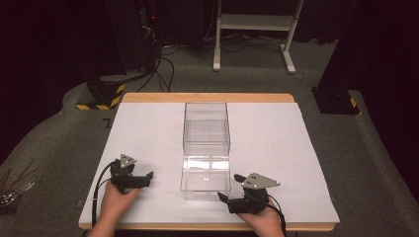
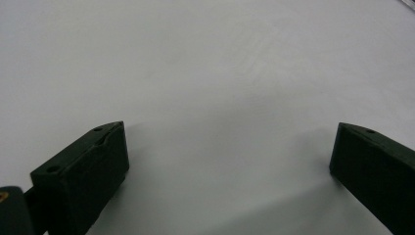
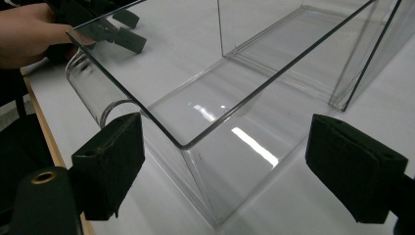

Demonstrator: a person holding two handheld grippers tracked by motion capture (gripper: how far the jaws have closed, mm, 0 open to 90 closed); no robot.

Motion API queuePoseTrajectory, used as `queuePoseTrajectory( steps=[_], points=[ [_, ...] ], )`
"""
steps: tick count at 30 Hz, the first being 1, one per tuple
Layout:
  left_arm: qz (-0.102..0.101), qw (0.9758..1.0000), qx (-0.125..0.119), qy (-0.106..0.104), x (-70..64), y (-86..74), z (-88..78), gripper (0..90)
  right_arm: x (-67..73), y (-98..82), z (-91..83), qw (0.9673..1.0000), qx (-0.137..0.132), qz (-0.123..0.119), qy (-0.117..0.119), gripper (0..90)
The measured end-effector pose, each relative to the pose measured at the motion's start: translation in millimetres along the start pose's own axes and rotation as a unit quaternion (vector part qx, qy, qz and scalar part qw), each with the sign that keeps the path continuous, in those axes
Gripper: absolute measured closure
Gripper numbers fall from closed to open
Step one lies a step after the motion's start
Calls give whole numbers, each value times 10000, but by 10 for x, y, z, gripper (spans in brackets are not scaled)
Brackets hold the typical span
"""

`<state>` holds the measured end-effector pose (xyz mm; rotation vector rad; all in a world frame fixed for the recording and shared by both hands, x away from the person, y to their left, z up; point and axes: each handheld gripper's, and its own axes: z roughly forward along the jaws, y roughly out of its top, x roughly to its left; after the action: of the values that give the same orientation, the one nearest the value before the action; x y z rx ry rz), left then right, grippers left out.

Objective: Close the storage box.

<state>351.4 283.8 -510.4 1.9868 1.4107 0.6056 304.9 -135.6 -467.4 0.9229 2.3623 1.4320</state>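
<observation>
Wooden table [image 1: 207,98] on grey carpet, white sheet [image 1: 276,148] covering most of its top, clear plastic box [image 1: 206,148] standing at the sheet's middle

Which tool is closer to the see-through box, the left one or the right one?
Right. The right tool sits just beside the near right corner of the clear box, its open jaws facing that corner. The left tool rests farther off to the box's left, over bare white table.

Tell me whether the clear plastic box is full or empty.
Empty: the clear plastic box shows only the white table cover through its walls and floor in the high view and the right gripper view.
</observation>
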Motion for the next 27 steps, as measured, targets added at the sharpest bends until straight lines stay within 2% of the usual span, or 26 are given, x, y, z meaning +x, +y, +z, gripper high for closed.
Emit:
queuePoseTrajectory(
  steps=[17, 27],
  points=[
    [28, 10000, -6, 16, 0, 0, -1, 13, -16, 15, 55, 10000, -44, 24, 18, 145],
    [28, 10000, -8, 17, 0, 0, -1, 14, -62, 46, 100, 9998, -102, 83, -161, 144]
  ],
)
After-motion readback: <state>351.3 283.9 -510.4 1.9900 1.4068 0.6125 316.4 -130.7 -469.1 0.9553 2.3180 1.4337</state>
